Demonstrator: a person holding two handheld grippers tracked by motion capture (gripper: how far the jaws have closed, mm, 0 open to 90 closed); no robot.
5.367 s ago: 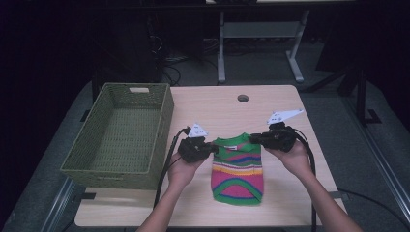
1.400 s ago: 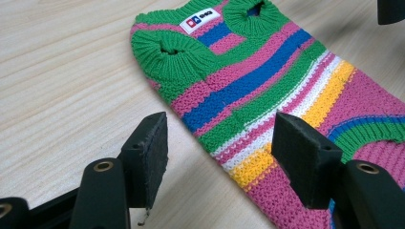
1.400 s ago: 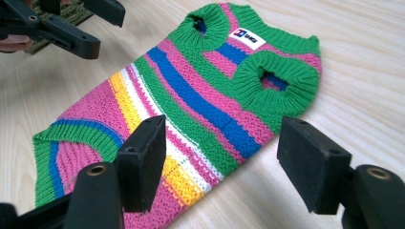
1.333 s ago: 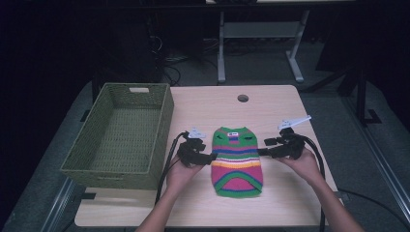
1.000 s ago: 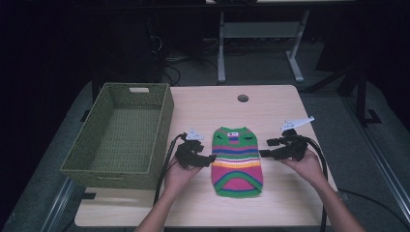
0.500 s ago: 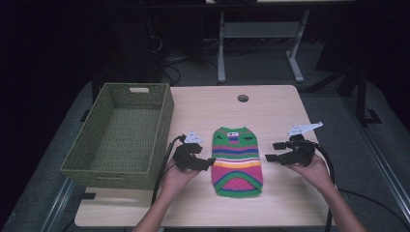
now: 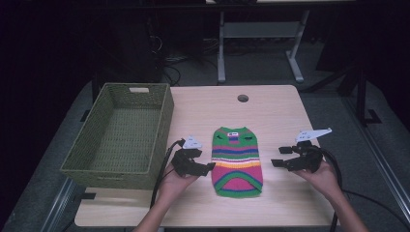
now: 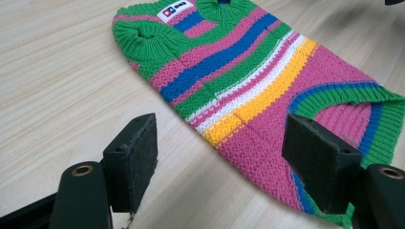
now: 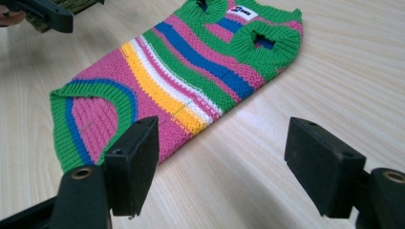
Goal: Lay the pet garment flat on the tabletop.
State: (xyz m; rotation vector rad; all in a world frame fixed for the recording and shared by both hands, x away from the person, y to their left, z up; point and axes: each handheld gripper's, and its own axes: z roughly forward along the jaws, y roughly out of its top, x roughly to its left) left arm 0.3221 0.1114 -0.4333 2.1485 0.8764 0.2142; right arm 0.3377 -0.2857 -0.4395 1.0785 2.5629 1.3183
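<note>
A small striped knitted sweater (image 7: 236,160) in green, pink, blue, white and yellow lies flat on the table, collar toward the far side. My left gripper (image 7: 209,167) is at its left edge, open, jaws empty; in the left gripper view (image 8: 222,164) the sweater (image 8: 267,81) lies just beyond the jaws. My right gripper (image 7: 275,163) stands open a little to the right of the sweater, apart from it. In the right gripper view (image 9: 224,157) the sweater (image 9: 186,76) lies ahead and to the left.
A green woven basket (image 7: 96,162) stands on the left part of the wooden table (image 7: 275,111). A round cable hole (image 7: 242,98) is near the table's far edge. Cables trail from both grippers toward the near edge.
Both grippers have let go of the sweater's shoulders and drawn back toward the near edge. The right one moved away to the right; the sweater now lies flat.
</note>
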